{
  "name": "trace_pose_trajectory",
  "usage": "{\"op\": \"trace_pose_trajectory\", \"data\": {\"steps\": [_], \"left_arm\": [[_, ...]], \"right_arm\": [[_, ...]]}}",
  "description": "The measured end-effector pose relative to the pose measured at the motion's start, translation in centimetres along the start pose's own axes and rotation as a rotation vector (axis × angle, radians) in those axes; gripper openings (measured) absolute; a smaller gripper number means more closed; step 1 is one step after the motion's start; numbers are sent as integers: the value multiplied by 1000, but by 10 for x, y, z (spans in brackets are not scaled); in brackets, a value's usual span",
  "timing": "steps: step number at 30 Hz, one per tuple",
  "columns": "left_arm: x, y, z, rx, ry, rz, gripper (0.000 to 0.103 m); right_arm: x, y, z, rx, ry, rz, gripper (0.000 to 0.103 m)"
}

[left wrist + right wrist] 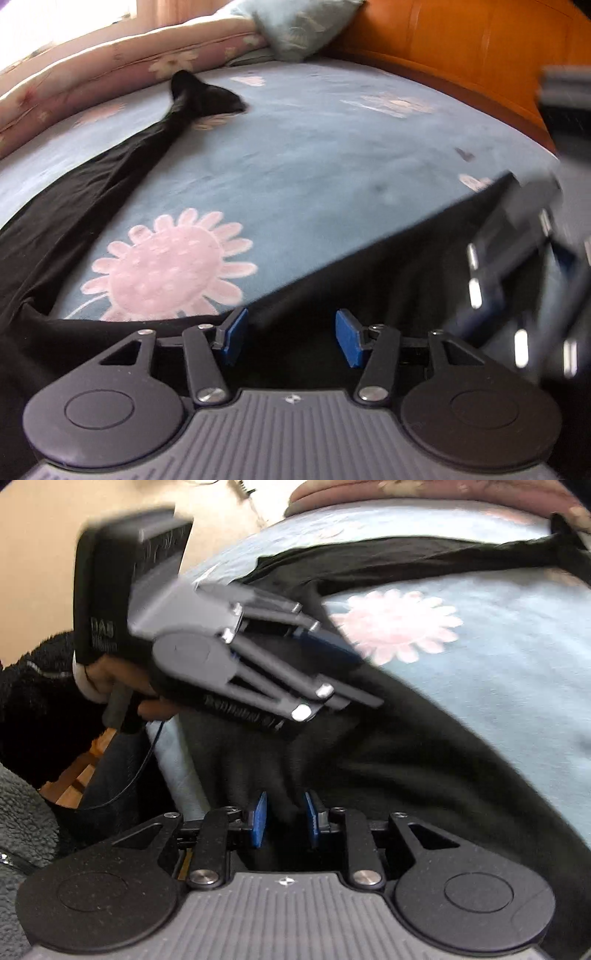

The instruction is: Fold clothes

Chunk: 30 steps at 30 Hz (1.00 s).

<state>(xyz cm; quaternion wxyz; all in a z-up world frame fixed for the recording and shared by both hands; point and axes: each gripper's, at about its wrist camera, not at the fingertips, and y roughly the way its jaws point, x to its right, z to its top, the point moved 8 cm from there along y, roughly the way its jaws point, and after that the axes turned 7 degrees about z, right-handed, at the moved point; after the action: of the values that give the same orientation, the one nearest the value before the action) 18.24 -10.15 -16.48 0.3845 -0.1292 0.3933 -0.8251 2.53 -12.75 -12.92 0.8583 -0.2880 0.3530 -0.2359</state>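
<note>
Matt black cloth trousers (92, 192) lie on a soft, napped blue bedspread (314, 155). The headboard (461, 48) is glossy orange wood. Left gripper (291, 338): matt black plastic, blue rubbery pads (347, 338).

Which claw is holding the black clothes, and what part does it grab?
The right gripper pinches a bunched fold of the black garment near its near edge. The left gripper is open, holding nothing.

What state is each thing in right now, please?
Left gripper: open, over the black garment's near edge.
Right gripper: shut on a fold of black fabric.
Black garment: spread out on the bed, unfolded, one long part stretched far.
Pillow: propped at the headboard.
</note>
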Motion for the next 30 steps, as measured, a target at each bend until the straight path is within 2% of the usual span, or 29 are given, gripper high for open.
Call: {"op": "trace_pose_trajectory", "data": {"steps": [4,10,16,20,25,30], "left_arm": [[-3,-5,-9,-7,-13,0,56],[-6,-5,-10,-12,-37,0,58],[-11,-4,-15,-16,-59,-8,60],[-11,-3,-15,-10,-54,-2,61],[-10,-6,-17,-8,-43,9,61],[-10,-7,-19,-6,-39,10,62]], "right_arm": [[12,-28,16,76,-6,-47,26],[52,-33,52,136,-23,-148,27],[60,9,50,33,-92,-153,28],[48,18,44,21,-196,-239,28],[22,32,36,-41,-424,-355,11],[8,42,30,-79,-593,-469,9]]}}
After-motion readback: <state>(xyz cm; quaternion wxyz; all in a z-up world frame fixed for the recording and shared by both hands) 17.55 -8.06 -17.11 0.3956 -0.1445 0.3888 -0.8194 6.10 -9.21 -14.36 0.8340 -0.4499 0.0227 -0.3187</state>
